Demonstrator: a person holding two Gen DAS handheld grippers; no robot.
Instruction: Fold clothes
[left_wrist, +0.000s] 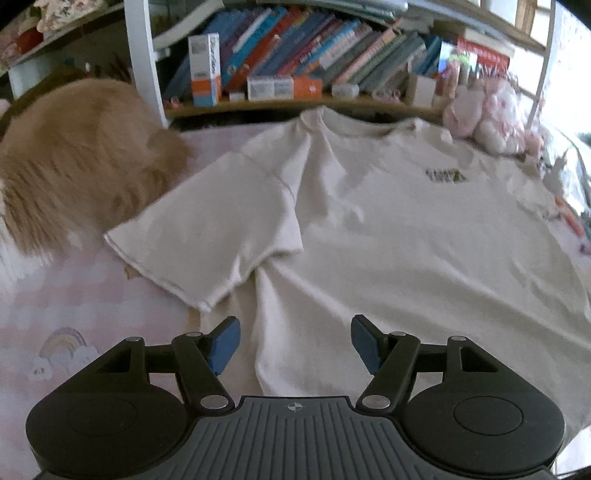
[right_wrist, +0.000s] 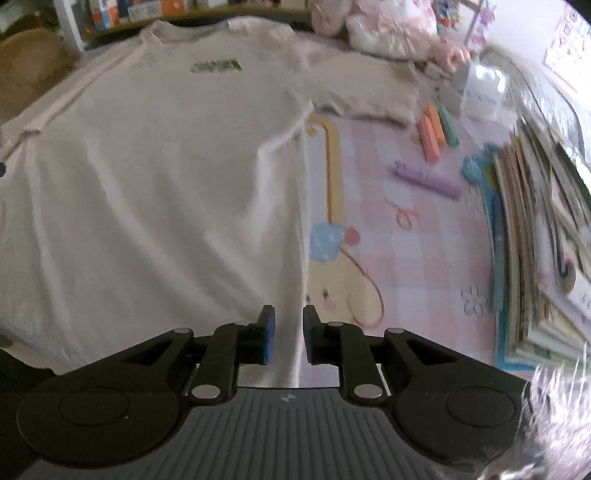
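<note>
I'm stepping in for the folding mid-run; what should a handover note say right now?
Left gripper: open, empty, over the T-shirt's lower edge.
Right gripper: narrow gap, pads astride the shirt's side edge, not pressing.
Shirt lies flat, front up, on the pink mat; one sleeve lies against the body, the other sleeve is spread out.
No clear fold made yet; the whole fold remains.

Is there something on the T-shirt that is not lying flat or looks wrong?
Yes. The T-shirt lies face up, but one sleeve is folded in over the chest, and creases run down from its armpit. The other sleeve lies spread out flat.
</note>
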